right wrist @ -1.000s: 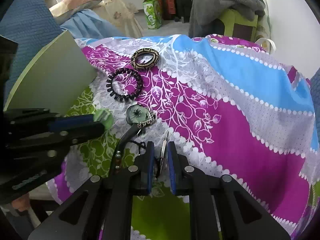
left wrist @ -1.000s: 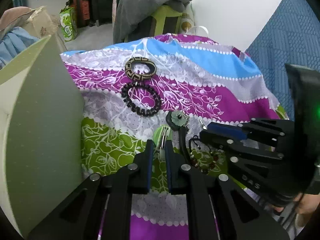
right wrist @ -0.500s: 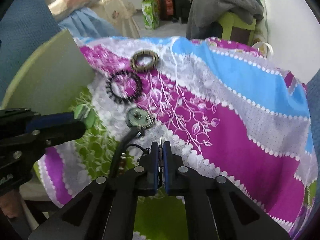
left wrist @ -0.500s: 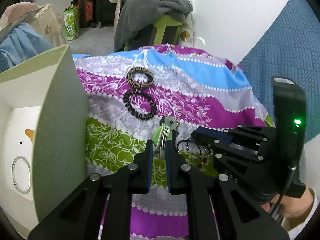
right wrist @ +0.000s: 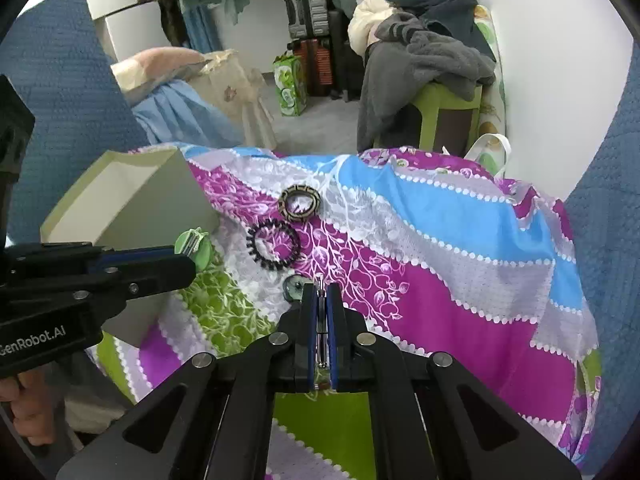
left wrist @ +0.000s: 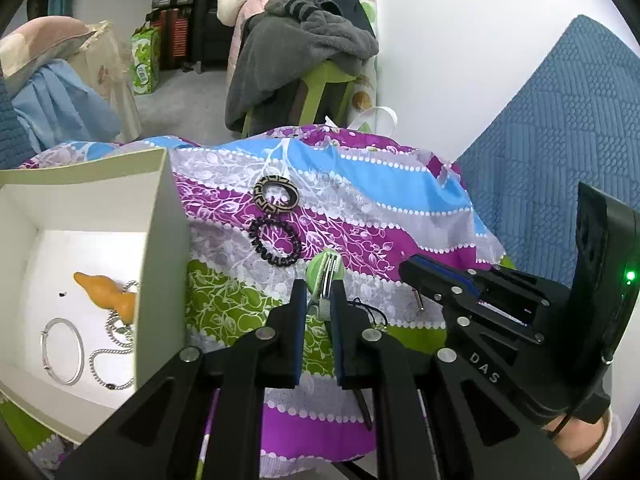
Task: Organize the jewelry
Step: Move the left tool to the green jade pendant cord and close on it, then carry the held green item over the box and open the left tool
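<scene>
- Left wrist view: the left gripper (left wrist: 318, 300) is clamped on a green clip (left wrist: 325, 271), a round green piece with metal prongs that sticks up past the fingertips, above the patterned cloth (left wrist: 360, 216).
- To its left stands an open white box (left wrist: 164, 216); inside lie an orange pendant (left wrist: 106, 294), a silver bangle (left wrist: 62, 351) and a silver chain (left wrist: 114, 336).
- On the cloth beyond the clip sit a black coil hair tie (left wrist: 274, 242) and, just behind it, a patterned bangle (left wrist: 276, 199); the two are close, but whether they touch is unclear.
- The right gripper (left wrist: 416, 280) reaches in from the right, with a thin metal pin (left wrist: 418, 301) poking out below its tip.
- Right wrist view: the right gripper (right wrist: 319, 304) is pinched nearly shut on a slim metal pin (right wrist: 320, 322) that runs between its blue pads.
- Just beyond its tips a round greenish pendant (right wrist: 291, 285) lies on the cloth (right wrist: 440, 240), with the coil hair tie (right wrist: 273, 249) and patterned bangle (right wrist: 299, 202) farther back.
- On the left, the left gripper (right wrist: 176, 258) holds the green clip (right wrist: 194, 248) in front of the box (right wrist: 132, 204).
</scene>
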Demonstrator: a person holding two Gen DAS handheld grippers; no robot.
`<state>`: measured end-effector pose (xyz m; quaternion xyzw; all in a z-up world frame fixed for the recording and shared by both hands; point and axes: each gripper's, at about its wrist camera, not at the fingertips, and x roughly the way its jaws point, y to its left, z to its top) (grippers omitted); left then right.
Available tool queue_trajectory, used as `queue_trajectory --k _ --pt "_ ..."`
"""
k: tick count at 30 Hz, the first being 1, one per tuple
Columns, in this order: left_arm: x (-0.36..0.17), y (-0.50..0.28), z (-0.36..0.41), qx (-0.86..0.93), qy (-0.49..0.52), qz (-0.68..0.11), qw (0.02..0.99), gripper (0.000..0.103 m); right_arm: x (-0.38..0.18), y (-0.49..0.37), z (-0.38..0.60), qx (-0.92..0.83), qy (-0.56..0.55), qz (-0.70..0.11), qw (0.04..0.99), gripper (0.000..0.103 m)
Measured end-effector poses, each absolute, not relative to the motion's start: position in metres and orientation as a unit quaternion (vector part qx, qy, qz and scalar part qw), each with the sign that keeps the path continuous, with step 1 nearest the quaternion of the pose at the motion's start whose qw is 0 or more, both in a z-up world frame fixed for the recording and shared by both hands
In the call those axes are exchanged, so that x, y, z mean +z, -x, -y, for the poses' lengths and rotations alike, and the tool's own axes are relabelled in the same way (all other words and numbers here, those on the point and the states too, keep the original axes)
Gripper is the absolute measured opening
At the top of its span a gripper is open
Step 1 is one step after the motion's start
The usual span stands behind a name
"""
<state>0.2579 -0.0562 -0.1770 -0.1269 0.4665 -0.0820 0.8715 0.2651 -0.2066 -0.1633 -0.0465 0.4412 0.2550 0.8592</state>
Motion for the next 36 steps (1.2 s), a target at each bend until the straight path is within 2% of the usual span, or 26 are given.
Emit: queue_trajectory --k 12,28,32,36 --pt "-0.131 -0.256 0.026 -0.075 0.13 -0.459 0.876 0.012 -0.116 -0.266 0.19 0.23 0.031 -0.438 0.868 0.003" --pt "-0.039 -0.241 -0.073 -0.023 0.119 -0.399 0.909 0.012 0.007 -0.279 0.105 0.273 0.002 -0.359 0.893 0.003" --pt "-0.027 -0.237 -0.098 -0.01 0.117 -0.39 0.913 0.012 0.018 -0.279 0.08 0.287 0.002 -0.35 0.891 0.003" --pt "-0.038 -0.232 -0.118 -0.004 0.12 -0.393 0.912 0.012 0.006 -0.277 0.057 0.302 -0.003 -0.365 0.881 0.003"
